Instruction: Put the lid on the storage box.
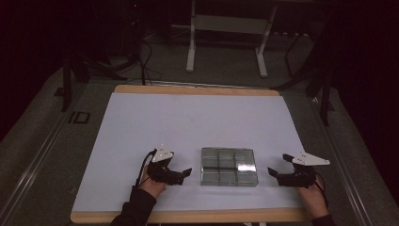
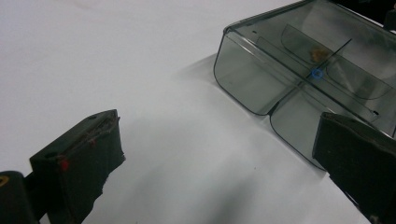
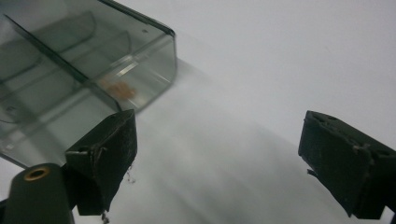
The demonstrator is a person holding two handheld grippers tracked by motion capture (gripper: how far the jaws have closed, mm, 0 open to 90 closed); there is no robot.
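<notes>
Just box [image 1: 229,166] btwn open fingers [image 2: 79,163].

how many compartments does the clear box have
6, as two rows of three in the clear box between the left gripper and the right gripper: three along the far side, three along the near side. Glare blurs some dividers.

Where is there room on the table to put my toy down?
The white mat is bare behind the clear box, up to its far edge. It is crowded near the front: the left gripper and right gripper flank the box.
</notes>
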